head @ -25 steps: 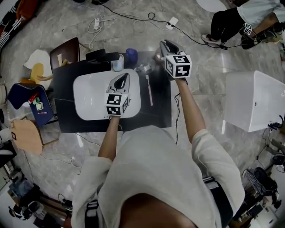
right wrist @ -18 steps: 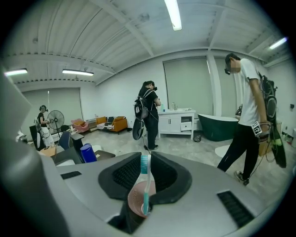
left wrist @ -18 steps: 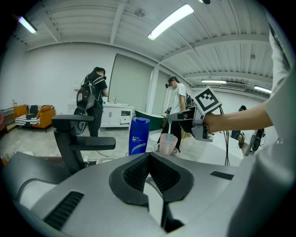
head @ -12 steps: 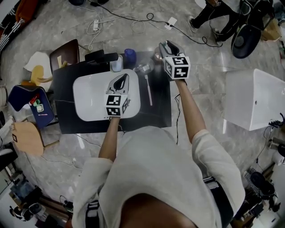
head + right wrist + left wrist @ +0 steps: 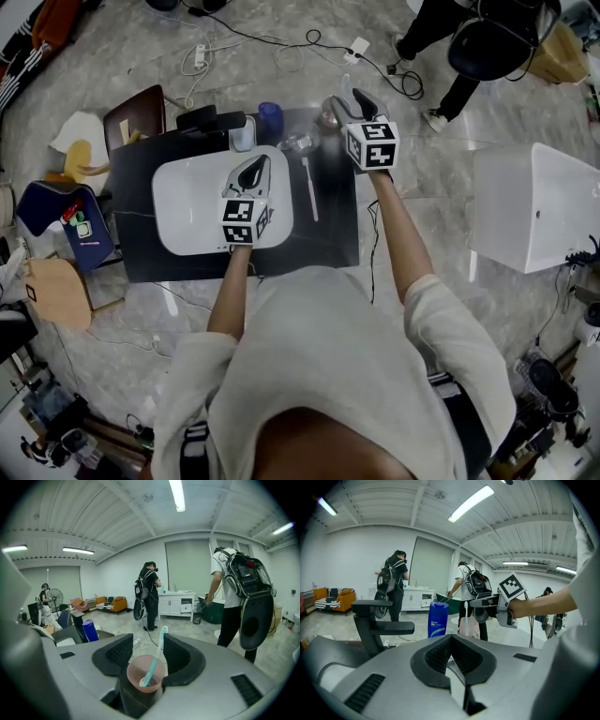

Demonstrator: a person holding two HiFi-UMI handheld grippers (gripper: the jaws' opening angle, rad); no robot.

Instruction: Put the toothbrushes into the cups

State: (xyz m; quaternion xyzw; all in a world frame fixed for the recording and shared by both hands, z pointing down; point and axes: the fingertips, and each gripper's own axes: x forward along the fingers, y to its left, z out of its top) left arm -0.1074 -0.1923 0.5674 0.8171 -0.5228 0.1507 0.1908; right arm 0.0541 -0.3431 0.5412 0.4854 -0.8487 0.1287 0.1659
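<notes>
Teal toothbrush [image 5: 152, 663] leans in pink cup [image 5: 136, 674] at far edge of black mat [image 5: 187, 262]. Right gripper [image 5: 147, 641]: jaws apart either side of brush, just been opening, pads clear. Second toothbrush [image 5: 308, 187] flat on mat beside white basin [image 5: 187, 206]. Left gripper [image 5: 451, 641] over basin, jaws together, empty.

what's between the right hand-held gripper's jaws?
Right gripper view: a pink cup with a teal toothbrush standing in it. The right hand-held gripper has just been opening; jaws apart.

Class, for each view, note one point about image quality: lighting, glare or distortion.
Head view: dim, the white basin washed out, edges bent. Left gripper view: strong fisheye, black corners, ceiling light strip blown out. Right gripper view: same curving, pink cup sharp.
</notes>
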